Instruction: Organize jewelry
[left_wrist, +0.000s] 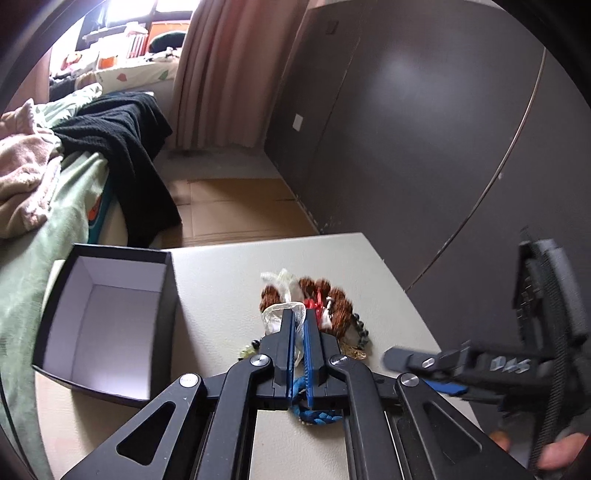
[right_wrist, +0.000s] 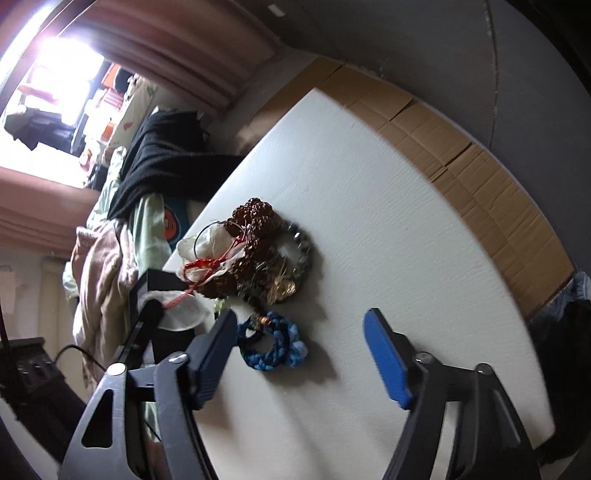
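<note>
A heap of jewelry lies mid-table: brown seed beads (left_wrist: 340, 306) (right_wrist: 255, 218), a dark bead bracelet (left_wrist: 360, 328) (right_wrist: 303, 240), a gold chain (right_wrist: 282, 288), a red cord (right_wrist: 201, 266) and a white pouch (left_wrist: 275, 314) (right_wrist: 184, 319). My left gripper (left_wrist: 301, 321) is shut, with the pouch's white film pinched between its pads. A blue braided bracelet (right_wrist: 271, 343) (left_wrist: 317, 415) lies apart from the heap. My right gripper (right_wrist: 300, 317) (left_wrist: 421, 373) stands open around it, its left finger close beside it, and the pads do not touch it.
An open black box (left_wrist: 122, 254) with a white inside stands at the table's (left_wrist: 221, 280) left edge. A bed with green sheets and a black garment (left_wrist: 129, 147) is beyond. Cardboard (right_wrist: 480, 177) covers the floor by a dark wall. A hand (left_wrist: 561, 450) holds the right gripper.
</note>
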